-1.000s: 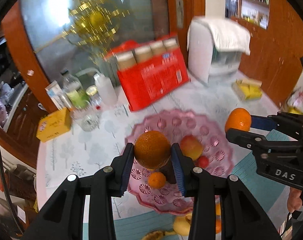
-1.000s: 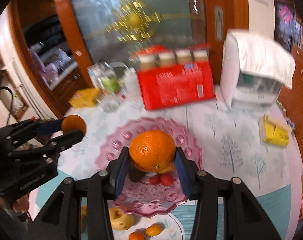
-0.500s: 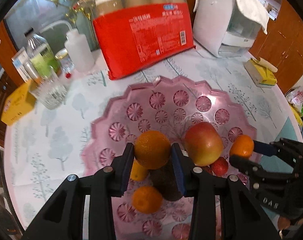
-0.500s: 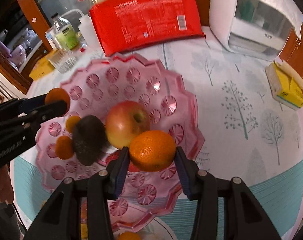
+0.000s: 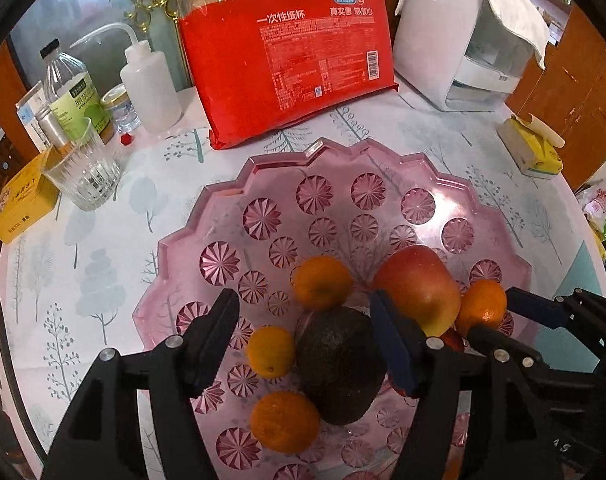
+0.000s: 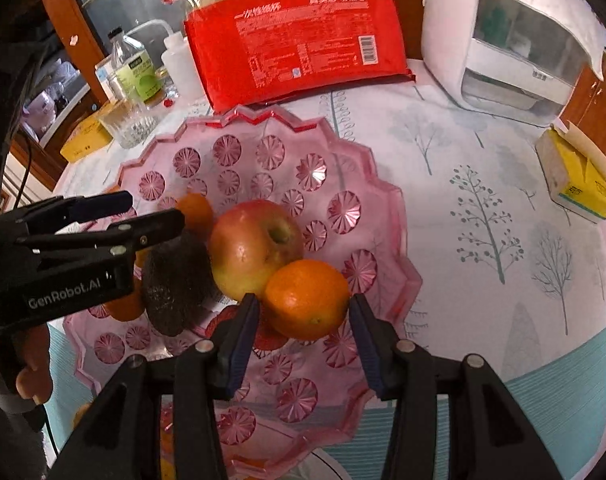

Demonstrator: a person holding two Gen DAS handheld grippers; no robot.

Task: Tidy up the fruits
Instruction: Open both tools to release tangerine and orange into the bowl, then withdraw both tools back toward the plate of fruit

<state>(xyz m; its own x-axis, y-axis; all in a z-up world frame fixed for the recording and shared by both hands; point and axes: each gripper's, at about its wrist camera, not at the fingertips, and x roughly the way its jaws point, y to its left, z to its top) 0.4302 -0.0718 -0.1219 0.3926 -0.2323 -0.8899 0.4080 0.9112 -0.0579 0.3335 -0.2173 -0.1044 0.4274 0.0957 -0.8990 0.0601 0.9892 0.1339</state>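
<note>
Both views bright, evenly lit, sharp at centre. Strong fisheye bending; black vignette at corners. White glare patches on pink bowl [image 5: 455, 200] rim and on red package [image 6: 303, 32] behind bowl. Soft shadows under fruit inside bowl. Cabinets beyond package dim.

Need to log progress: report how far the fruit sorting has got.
Done: apple, avocado and small oranges lie in the pink dish. In hand: left gripper is opening, its orange dropped in the dish; right gripper holds another orange. Left: releasing that one.
</note>
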